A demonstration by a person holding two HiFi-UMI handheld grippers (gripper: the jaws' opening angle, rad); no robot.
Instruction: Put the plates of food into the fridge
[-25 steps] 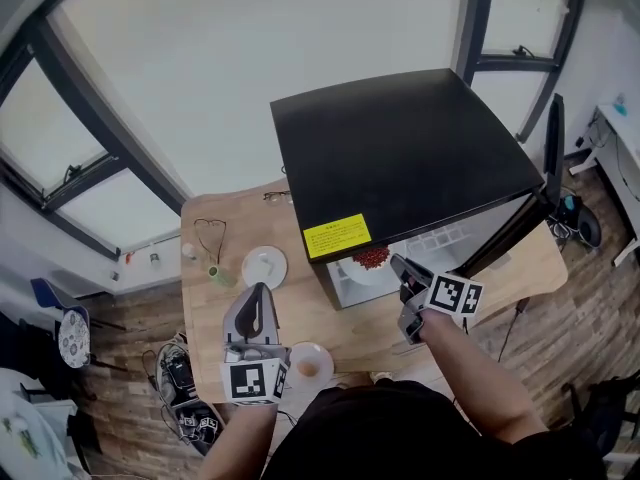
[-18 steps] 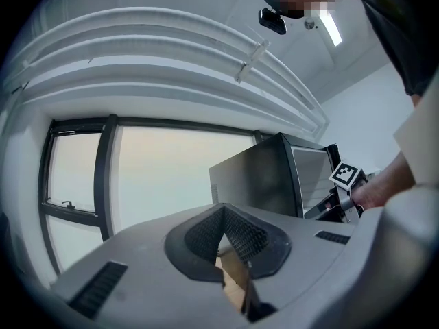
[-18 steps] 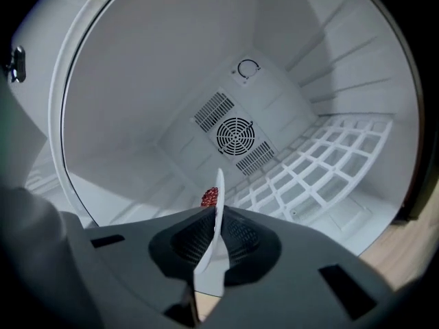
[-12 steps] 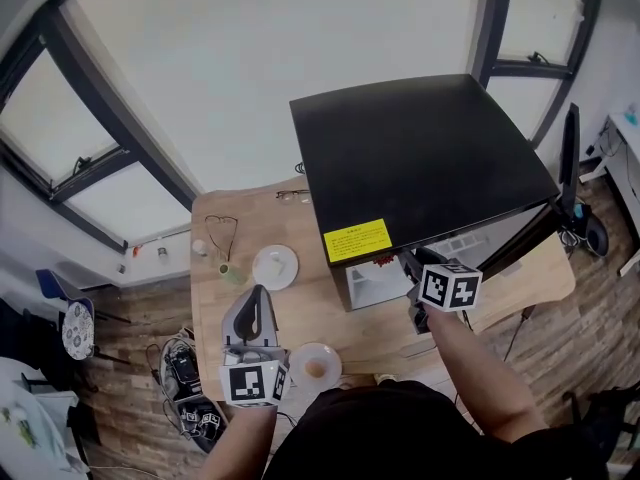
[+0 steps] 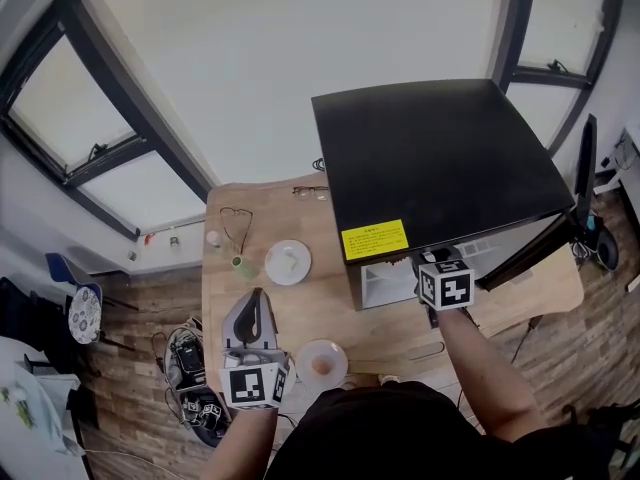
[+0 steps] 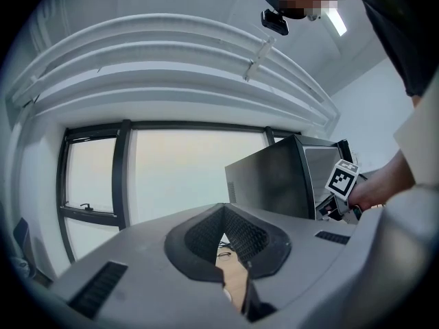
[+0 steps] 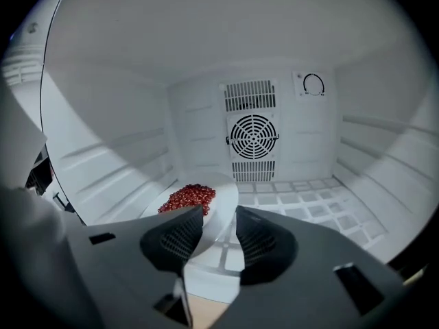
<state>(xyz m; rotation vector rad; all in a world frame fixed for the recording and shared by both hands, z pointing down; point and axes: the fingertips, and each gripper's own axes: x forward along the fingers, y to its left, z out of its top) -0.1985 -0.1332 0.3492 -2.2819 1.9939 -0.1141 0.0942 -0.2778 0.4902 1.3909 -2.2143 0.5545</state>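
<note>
the right gripper [image 7: 219,223] is seen reaching into the open fridge [image 5: 440,158]. its jaws are set wide apart and have just been opening. the near rim of the plate of red food [image 7: 194,199] is seen between them, close against the jaw at the frame's left and clear of the other, so it is not gripped. that plate is laid on the white fridge floor, left of centre in the right gripper view, below the round fan grille [image 7: 253,136]. the left gripper [image 5: 257,303] is held at the lower left of the head view over the wooden table [image 5: 330,313], its jaws drawn together on nothing. two more plates are left on the table: the near plate [image 5: 321,362] just right of the left gripper, and the far plate [image 5: 288,262] further up the frame.
</note>
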